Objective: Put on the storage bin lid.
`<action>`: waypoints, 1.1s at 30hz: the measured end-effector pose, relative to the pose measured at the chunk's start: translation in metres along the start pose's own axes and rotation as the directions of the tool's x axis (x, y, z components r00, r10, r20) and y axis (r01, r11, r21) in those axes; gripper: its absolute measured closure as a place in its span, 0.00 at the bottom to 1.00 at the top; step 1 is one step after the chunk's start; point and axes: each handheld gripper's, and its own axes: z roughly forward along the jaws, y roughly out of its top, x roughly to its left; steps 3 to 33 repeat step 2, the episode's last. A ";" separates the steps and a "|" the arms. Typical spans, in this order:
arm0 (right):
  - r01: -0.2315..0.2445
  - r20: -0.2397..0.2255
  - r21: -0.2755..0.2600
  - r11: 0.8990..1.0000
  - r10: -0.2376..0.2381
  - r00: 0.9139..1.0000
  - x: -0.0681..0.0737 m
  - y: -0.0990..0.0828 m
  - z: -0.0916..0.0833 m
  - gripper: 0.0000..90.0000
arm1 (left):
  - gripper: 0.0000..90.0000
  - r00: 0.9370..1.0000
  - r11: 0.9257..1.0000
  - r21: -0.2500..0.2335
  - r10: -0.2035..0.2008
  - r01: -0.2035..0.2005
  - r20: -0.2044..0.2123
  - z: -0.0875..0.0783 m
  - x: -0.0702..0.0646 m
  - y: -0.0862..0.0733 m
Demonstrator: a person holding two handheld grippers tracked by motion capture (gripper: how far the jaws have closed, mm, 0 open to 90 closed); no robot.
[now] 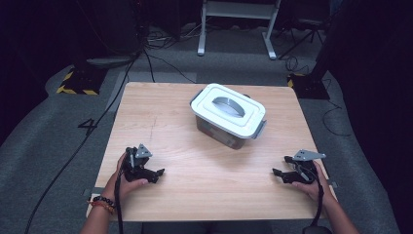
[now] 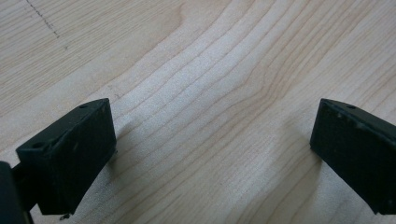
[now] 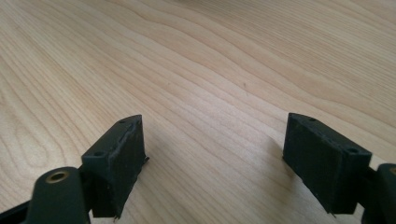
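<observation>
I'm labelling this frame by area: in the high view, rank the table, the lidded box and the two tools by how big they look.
1. table
2. lidded box
3. left tool and right tool: they look alike, so no ranking between them.

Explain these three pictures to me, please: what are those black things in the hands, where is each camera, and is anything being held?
There is no robot arm: a person at a wooden table holds a hand-operated gripper in each hand. The high view looks down from above the person's side, with the left gripper at the left and the right gripper at the right, both near the table's front edge. The other two pictures come from cameras riding on the grippers, looking along their black fingers. Both pairs stand wide apart over bare wood, holding nothing. A lidded white container with a grey handle sits mid-table, apart from both.
</observation>
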 end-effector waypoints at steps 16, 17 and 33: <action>-0.004 0.004 0.001 1.000 0.004 1.000 0.000 0.000 0.000 0.23 | 0.01 1.000 1.000 0.000 0.000 0.000 0.000 0.000 0.000 0.000; -0.004 0.004 0.001 1.000 0.004 1.000 0.000 0.000 0.000 0.23 | 0.01 1.000 1.000 0.000 0.000 0.000 0.000 0.000 0.000 0.000; -0.004 0.004 0.001 1.000 0.004 1.000 0.000 0.000 0.000 0.23 | 0.01 1.000 1.000 0.000 0.000 0.000 0.000 0.000 0.000 0.000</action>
